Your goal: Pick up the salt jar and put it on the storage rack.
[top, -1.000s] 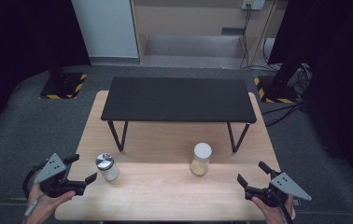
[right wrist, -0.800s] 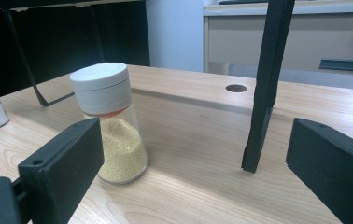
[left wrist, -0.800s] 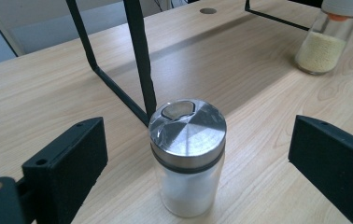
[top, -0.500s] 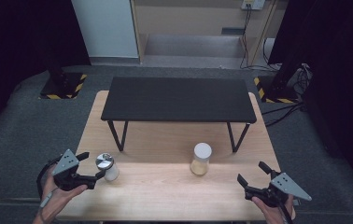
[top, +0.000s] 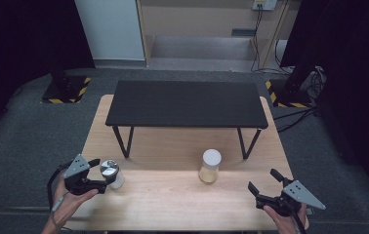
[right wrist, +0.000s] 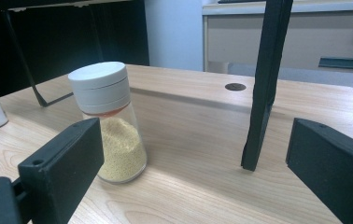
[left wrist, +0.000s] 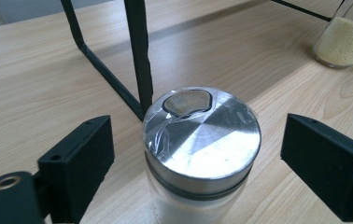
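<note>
1. The wooden table [top: 173,204] carries a black metal stand [top: 186,103] across its far half.
2. The left gripper [top: 105,171], near the table's front left, has its jaws on either side of the metal-lidded shaker [top: 110,174]; they have just been closing, yet gaps remain on both sides and the pads do not touch it.
3. The right gripper [top: 263,182] hovers at the front right, jaws wide apart and holding nothing.
4. The white-capped jar [top: 210,166] of yellow grains stands upright near the middle.
5. The shaker [left wrist: 201,154] is clear glass with white powder, its brushed steel lid covered by torn clear film; it stands upright just in front of the stand's left leg [left wrist: 139,51].
</note>
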`<state>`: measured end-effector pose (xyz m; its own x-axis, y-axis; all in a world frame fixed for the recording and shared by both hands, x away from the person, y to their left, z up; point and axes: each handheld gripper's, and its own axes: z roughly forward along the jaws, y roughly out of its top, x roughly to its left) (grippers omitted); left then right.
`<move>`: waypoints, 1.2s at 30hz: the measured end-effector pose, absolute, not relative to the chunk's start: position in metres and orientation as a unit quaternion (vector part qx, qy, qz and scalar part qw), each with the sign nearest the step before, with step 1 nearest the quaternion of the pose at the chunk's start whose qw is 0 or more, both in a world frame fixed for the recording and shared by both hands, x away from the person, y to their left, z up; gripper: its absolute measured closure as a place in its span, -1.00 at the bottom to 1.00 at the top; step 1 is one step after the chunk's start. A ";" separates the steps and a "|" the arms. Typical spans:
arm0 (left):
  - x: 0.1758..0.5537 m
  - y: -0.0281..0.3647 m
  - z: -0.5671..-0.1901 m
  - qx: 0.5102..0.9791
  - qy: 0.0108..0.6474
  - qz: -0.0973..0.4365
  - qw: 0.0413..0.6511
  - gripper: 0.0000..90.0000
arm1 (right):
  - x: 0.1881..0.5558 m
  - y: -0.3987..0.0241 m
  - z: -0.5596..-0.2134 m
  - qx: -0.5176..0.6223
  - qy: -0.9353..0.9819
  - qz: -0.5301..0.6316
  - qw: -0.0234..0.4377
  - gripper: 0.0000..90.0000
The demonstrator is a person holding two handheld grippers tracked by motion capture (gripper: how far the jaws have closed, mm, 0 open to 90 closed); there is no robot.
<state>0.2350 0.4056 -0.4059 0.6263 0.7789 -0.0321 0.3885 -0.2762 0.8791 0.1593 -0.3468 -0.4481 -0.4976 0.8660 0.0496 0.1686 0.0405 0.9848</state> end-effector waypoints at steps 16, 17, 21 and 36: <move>0.243 0.412 -0.429 0.758 0.382 0.194 0.491 -0.37 | 0.160 -0.347 -0.448 0.397 0.653 0.568 0.306 -0.91; 0.242 0.411 -0.430 0.758 0.381 0.194 0.492 -0.32 | 0.160 -0.347 -0.449 0.397 0.652 0.568 0.306 -0.91; 0.241 0.408 -0.426 0.762 0.377 0.202 0.486 -0.30 | 0.160 -0.347 -0.449 0.399 0.652 0.568 0.306 -0.91; 0.238 0.410 -0.419 0.766 0.363 0.200 0.491 -0.25 | 0.160 -0.347 -0.449 0.397 0.652 0.569 0.306 -0.91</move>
